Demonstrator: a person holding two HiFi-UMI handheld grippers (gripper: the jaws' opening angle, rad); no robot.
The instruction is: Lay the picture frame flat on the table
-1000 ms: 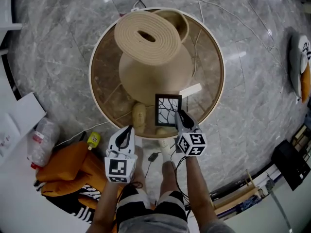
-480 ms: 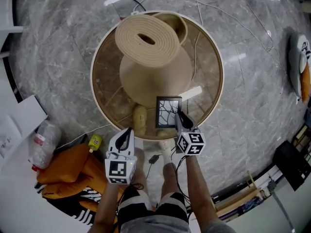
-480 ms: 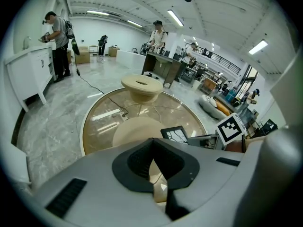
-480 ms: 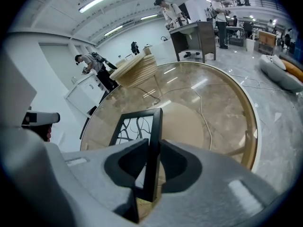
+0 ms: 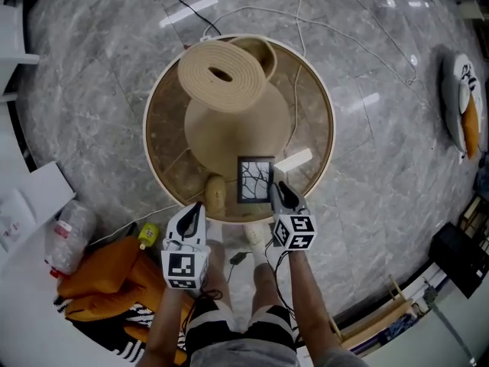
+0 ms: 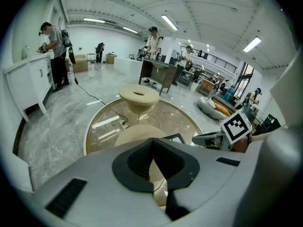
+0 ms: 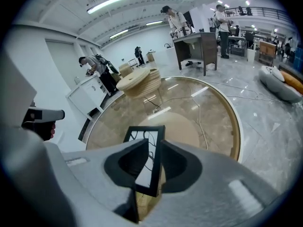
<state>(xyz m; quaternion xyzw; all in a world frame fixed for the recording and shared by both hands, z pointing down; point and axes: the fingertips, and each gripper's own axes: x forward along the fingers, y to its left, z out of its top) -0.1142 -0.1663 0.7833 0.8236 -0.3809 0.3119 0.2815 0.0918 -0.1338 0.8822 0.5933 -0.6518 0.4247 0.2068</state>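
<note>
Holding picture frame (image 5: 255, 180) clamped in right gripper (image 5: 276, 187), as before | left gripper (image 5: 196, 206) closed, empty, unmoved

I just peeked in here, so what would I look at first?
Probably the big round glass table, with a huge beige cone topped by a thick ring at its middle. Next comes the black picture frame with branch-like lines on it, pinched by the right gripper at the table's near edge.
</note>
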